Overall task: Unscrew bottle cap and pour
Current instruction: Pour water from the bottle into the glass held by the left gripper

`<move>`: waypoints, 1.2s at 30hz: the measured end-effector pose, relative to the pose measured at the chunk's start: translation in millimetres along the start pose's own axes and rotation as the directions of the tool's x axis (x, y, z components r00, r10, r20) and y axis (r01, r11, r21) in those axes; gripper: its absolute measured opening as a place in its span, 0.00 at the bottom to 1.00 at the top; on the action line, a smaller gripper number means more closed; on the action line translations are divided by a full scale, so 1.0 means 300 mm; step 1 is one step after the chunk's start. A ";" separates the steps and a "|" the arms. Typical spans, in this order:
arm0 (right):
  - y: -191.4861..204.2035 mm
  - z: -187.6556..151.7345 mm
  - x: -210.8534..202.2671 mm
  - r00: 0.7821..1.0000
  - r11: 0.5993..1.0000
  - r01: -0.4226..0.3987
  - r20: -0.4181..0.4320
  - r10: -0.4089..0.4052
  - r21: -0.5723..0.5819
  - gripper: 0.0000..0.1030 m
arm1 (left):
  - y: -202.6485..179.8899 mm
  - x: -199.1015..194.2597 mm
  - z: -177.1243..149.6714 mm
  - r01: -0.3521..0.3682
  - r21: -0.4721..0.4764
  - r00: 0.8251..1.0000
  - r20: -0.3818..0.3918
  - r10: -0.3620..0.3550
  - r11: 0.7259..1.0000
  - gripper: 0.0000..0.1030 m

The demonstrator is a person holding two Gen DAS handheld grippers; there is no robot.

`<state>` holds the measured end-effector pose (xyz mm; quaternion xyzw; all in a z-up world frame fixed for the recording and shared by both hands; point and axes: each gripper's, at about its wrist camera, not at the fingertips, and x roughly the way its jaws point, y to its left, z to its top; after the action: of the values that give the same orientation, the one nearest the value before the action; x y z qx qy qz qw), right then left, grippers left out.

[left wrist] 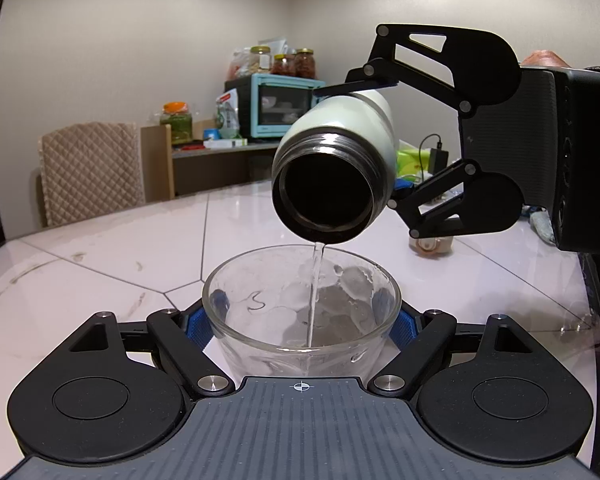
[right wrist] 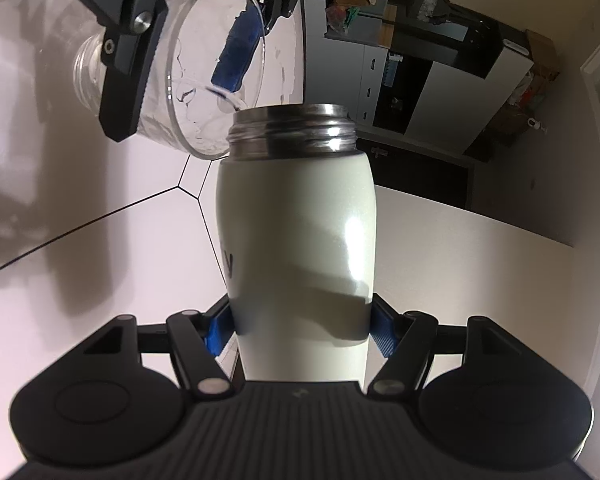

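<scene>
My left gripper (left wrist: pixel 302 320) is shut on a clear glass bowl (left wrist: pixel 260 300) that rests on the white table (left wrist: pixel 100 264). My right gripper (left wrist: pixel 376 140) is shut on a white insulated bottle (left wrist: pixel 356 120) with a steel threaded neck and no cap. The bottle is tilted mouth-down above the bowl, and a thin stream of water (left wrist: pixel 315 292) falls into the bowl. In the right wrist view the bottle (right wrist: pixel 296 220) fills the middle between the right gripper (right wrist: pixel 300 328), with the bowl (right wrist: pixel 204 72) and the left gripper (right wrist: pixel 188 48) beyond its mouth. The cap is not clearly visible.
A small pinkish object (left wrist: pixel 432 245) lies on the table behind the bottle. A quilted chair (left wrist: pixel 88 172) stands at the far left edge. A teal oven (left wrist: pixel 280 104) and jars (left wrist: pixel 176 120) sit on a shelf behind. Dark cabinets (right wrist: pixel 420 80) show in the right wrist view.
</scene>
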<state>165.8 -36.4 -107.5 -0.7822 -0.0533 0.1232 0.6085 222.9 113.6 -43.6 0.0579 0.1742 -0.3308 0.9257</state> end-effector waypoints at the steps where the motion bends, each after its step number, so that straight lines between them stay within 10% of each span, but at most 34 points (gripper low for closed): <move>1: 0.002 0.003 -0.001 1.000 1.000 0.001 0.001 -0.001 0.001 0.68 | 0.000 0.000 0.000 0.000 0.000 1.000 0.000 0.000 1.000 0.85; 36: 0.027 0.086 0.048 1.000 0.994 0.005 -0.020 -0.007 -0.107 0.68 | 0.002 0.005 -0.006 0.000 0.000 1.000 0.000 0.000 1.000 0.85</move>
<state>172.6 -10.9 -123.1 -0.8145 -0.0561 0.1104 0.5668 223.8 113.5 -45.8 0.0578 0.1740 -0.3307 0.9258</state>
